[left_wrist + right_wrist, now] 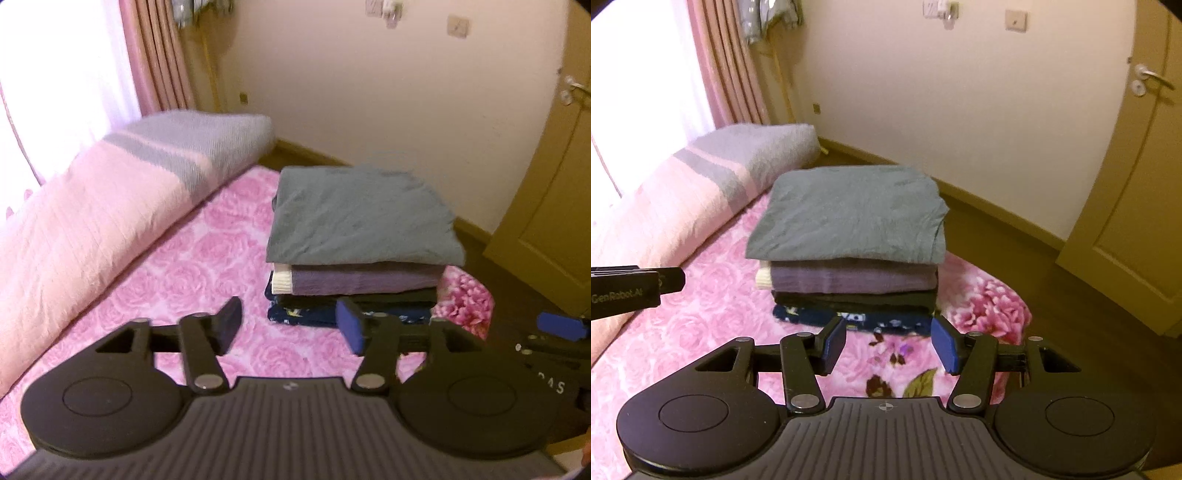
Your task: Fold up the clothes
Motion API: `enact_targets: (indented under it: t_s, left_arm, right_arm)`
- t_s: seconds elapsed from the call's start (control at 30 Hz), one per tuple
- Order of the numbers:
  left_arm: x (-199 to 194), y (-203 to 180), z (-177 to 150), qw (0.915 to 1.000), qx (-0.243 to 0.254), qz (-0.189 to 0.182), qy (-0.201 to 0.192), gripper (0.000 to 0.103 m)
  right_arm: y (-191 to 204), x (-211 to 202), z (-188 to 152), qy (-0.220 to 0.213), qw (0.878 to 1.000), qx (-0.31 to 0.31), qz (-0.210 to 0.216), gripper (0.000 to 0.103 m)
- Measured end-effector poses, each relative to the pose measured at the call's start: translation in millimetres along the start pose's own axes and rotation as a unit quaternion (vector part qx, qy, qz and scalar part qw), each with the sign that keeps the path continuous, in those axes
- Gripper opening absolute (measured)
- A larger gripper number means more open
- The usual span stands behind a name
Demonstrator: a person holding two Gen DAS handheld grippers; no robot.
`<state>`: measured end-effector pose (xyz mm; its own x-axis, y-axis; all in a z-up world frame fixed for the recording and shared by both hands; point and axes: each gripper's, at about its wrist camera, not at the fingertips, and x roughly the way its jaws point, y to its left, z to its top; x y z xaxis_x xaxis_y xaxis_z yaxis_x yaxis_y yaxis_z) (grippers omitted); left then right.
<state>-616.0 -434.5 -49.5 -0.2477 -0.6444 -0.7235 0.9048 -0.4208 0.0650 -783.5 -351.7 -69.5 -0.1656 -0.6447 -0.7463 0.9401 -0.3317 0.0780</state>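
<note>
A stack of folded clothes [849, 254] sits on the bed's pink rose-patterned blanket [177, 280], near the foot end beside the wooden floor. A grey garment [362, 218] lies folded flat on top, over a mauve piece [849, 280], a black one and a dark printed one at the bottom. The left tool [291, 325] hangs above the blanket with its jaws wide apart and nothing between them; the right tool [888, 343] is likewise open and empty, short of the stack. No loose or unfolded garment shows in either view, so the folding looks finished or nearly so; whether more clothes wait out of view cannot be told.
</note>
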Motion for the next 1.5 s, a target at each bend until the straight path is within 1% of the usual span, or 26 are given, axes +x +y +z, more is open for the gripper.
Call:
enact_targets:
  t_s: [0.1,0.17,0.23,0.4,0.53,0.67,0.83,0.93,1.3,1.5]
  left_arm:
    - [-29,1,-15,0.9998,0.009,-0.005,-0.016,0.063]
    - [-44,4,-24,0.9997,0.007,-0.017,-0.017,0.063]
    - [-57,6,-34,0.9994,0.007,-0.028,-0.016,0.063]
    - [-82,9,-55,0.9994,0.012,-0.031,-0.011,0.063]
    - [-98,12,-64,0.9994,0.017,-0.029,-0.010,0.063]
    - [-110,15,-68,0.9994,0.011,-0.028,-0.015,0.063]
    - [-113,16,-68,0.9995,0.004,-0.024,-0.020,0.063]
    - [-111,13,-69,0.9995,0.003,-0.024,-0.019,0.063]
    - [-91,-4,-59,0.9995,0.007,-0.028,-0.008,0.063]
    - [-73,-6,-55,0.9994,-0.003,-0.032,0.014,0.063]
  right_arm:
    - [6,-29,-18,-0.020,1.000,0.009,-0.011,0.055]
    - [12,-46,-30,-0.029,0.999,0.002,-0.015,0.055]
    - [16,-58,-42,-0.029,0.999,0.001,-0.015,0.055]
    - [23,-83,-69,-0.022,1.000,0.014,-0.010,0.055]
    - [29,-97,-79,-0.023,1.000,0.013,-0.012,0.055]
    - [32,-107,-81,-0.033,0.999,0.014,-0.010,0.055]
    - [34,-111,-79,-0.045,0.999,0.013,-0.013,0.055]
    - [31,-109,-79,-0.044,0.999,0.011,-0.012,0.055]
    - [21,-92,-70,-0.030,1.000,-0.001,-0.007,0.055]
    - [15,-77,-64,-0.012,1.000,0.004,-0.006,0.055]
